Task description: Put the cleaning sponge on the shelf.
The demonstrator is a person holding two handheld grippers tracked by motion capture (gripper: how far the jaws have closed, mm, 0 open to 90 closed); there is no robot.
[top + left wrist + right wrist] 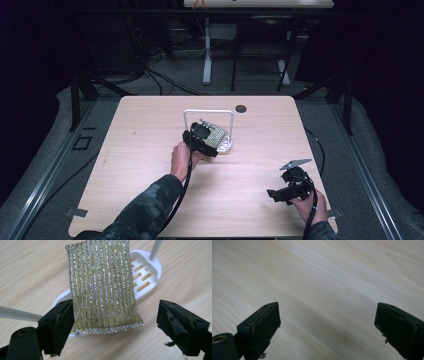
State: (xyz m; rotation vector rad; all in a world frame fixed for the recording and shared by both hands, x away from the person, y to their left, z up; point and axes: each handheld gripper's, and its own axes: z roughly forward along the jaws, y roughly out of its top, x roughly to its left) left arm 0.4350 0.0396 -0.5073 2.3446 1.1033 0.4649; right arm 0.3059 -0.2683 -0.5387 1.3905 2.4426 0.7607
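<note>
At table centre, the left gripper hangs with jaws apart around a glittery sponge lying on the white soap dish; close squarely on the sponge's near edge, clear of the rim. Rightward, the right gripper idles, jaws wide apart, above bare table.

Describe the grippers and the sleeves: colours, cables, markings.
Both are black two-jaw tools with flat black pads. The left gripper trails a black cable; the right gripper carries a grey three-cornered plate. The sleeve is dark camouflage.
</note>
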